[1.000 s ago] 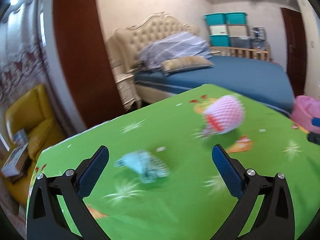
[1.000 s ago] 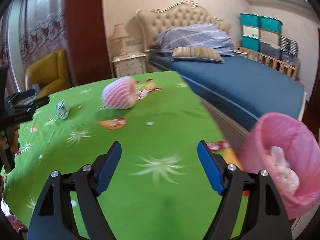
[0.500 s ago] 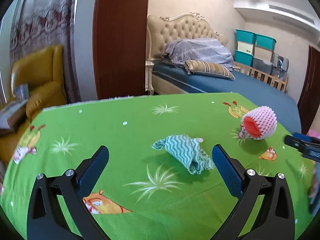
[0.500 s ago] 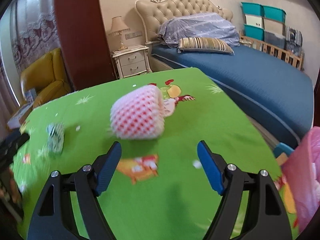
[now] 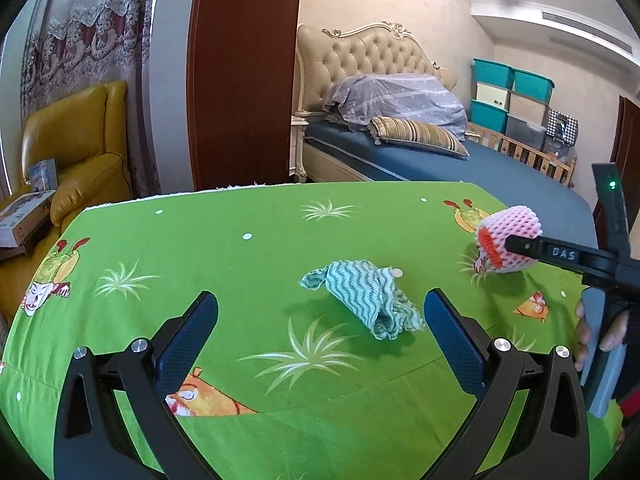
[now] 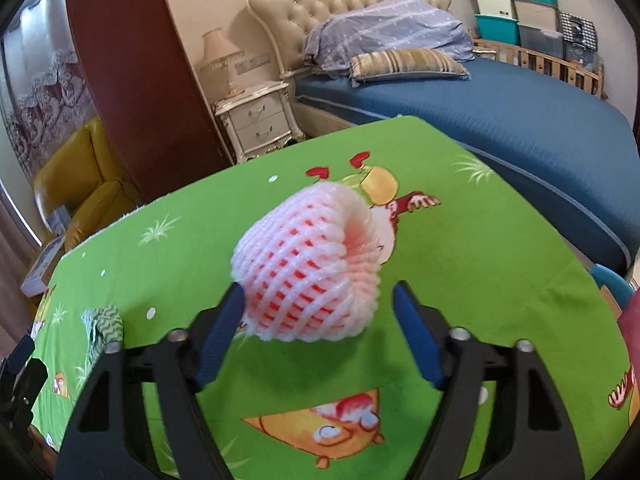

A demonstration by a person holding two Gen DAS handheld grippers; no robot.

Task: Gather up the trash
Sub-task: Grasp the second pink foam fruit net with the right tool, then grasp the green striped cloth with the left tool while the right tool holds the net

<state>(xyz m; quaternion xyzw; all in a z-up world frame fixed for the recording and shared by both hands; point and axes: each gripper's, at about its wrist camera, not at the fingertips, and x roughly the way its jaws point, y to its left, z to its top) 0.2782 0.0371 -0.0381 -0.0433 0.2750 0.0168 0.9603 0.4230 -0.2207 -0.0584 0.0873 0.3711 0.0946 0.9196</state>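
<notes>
Between the spread fingers of the right gripper [image 6: 318, 334] sits the foam fruit net [image 6: 306, 262] on the green tablecloth [image 6: 500, 264]; closing comes next. Left gripper [image 5: 320, 334], also open, faces the crumpled rag [image 5: 366, 298].

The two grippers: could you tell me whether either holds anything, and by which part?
Nothing is held. The right gripper is open around the pink foam net; the left gripper is open before the teal cloth.

A pink-and-white foam fruit net [image 6: 308, 272] with red showing through, a teal wave-striped cloth [image 5: 366, 298] and blue-padded black grippers over a bright green cartoon-print tablecloth [image 5: 240, 264]
</notes>
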